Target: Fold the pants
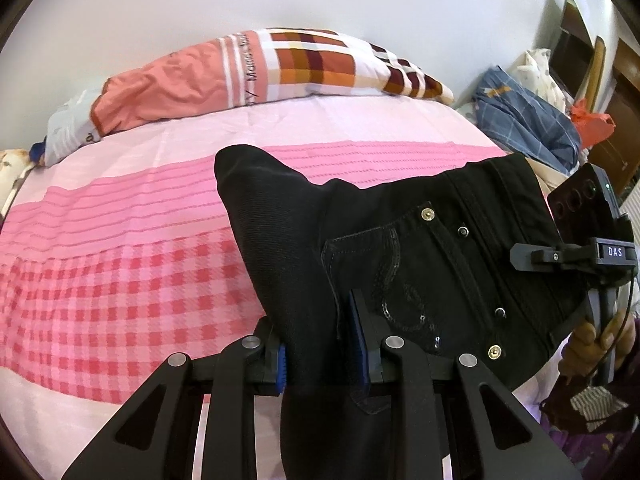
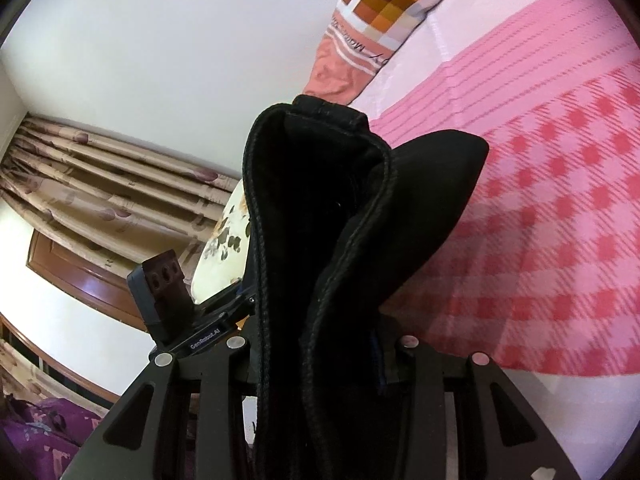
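aloft, we hold the black jeans (image 1: 420, 248) by the waistband, both jaws clamped on denim, stretched between our grippers above the bed (image 1: 120, 240).

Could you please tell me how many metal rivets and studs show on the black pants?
4: a brass rivet at the pocket's top, another lower, two dark studs between; folds may hide others.

Black pants (image 1: 420, 240), pink checked bedsheet (image 1: 120, 280), orange plaid pillow (image 1: 312, 64), beige floral curtain (image 2: 100, 184)
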The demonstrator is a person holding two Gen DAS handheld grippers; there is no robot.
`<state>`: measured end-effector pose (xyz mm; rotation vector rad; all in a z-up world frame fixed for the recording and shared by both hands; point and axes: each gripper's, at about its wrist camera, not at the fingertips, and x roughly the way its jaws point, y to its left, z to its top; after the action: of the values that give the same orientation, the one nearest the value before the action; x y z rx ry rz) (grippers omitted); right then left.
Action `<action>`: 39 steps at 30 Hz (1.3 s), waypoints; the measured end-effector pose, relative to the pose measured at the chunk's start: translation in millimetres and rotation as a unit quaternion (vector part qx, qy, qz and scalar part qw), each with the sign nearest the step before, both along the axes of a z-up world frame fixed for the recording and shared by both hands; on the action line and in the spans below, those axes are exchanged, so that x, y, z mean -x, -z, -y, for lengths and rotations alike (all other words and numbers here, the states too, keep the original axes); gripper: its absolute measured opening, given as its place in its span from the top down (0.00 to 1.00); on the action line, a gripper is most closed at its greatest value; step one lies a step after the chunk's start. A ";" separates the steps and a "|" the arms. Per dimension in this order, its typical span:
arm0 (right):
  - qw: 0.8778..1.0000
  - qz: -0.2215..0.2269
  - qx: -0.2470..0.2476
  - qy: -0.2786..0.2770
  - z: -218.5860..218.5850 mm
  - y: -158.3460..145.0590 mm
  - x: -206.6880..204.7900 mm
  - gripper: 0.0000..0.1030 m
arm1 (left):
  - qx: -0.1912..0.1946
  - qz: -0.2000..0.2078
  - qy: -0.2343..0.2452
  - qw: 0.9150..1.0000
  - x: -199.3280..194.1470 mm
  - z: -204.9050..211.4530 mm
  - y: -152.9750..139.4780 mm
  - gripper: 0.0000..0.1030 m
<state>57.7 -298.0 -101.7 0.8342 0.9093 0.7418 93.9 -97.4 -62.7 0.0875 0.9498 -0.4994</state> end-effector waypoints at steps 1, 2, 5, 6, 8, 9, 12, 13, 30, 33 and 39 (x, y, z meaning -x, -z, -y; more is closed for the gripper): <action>1.000 0.001 -0.001 -0.003 -4.4 -1.7 -2.6 0.65 | 0.000 0.001 -0.003 1.000 -1.2 -4.1 -1.2 0.75; 1.000 0.002 -0.001 -0.005 -7.8 -3.3 -4.5 0.65 | 0.000 0.003 -0.007 1.000 -2.4 -8.3 -2.8 0.75; 1.000 0.005 -0.001 -0.013 -22.3 -8.2 -13.5 0.65 | -0.001 0.006 -0.017 1.000 -6.4 -21.2 -6.4 0.75; 1.000 0.006 -0.001 -0.016 -24.8 -8.9 -14.3 0.65 | -0.001 0.007 -0.020 1.000 -7.6 -25.3 -7.7 0.75; 1.000 0.007 -0.003 -0.021 -33.1 -11.1 -19.3 0.65 | -0.001 0.010 -0.027 1.000 -11.2 -34.6 -9.9 0.75; 1.000 0.007 -0.004 -0.023 -37.3 -12.3 -22.1 0.65 | -0.002 0.012 -0.031 0.999 -13.1 -40.1 -11.4 0.75; 0.999 0.009 -0.005 -0.032 -51.6 -15.1 -30.1 0.65 | -0.002 0.019 -0.041 0.999 -19.6 -54.4 -14.4 0.75; 0.999 0.009 -0.005 -0.034 -54.8 -15.9 -33.5 0.65 | -0.003 0.021 -0.044 0.999 -21.7 -58.3 -15.4 0.75; 0.997 0.018 -0.014 -0.071 -140.3 -28.7 -119.4 0.65 | -0.014 0.050 -0.109 0.993 -82.2 -140.4 -28.5 0.75; 0.997 0.017 -0.016 -0.074 -154.1 -29.6 -133.4 0.65 | -0.015 0.053 -0.118 0.991 -93.4 -153.7 -29.9 0.75; 0.997 0.016 -0.023 -0.074 -177.6 -26.8 -163.4 0.65 | -0.019 0.061 -0.133 0.989 -119.7 -177.1 -32.1 0.75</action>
<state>221.1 -120.4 -74.9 0.7994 0.9362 0.9056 213.6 79.7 -30.6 0.0244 0.8356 -0.2277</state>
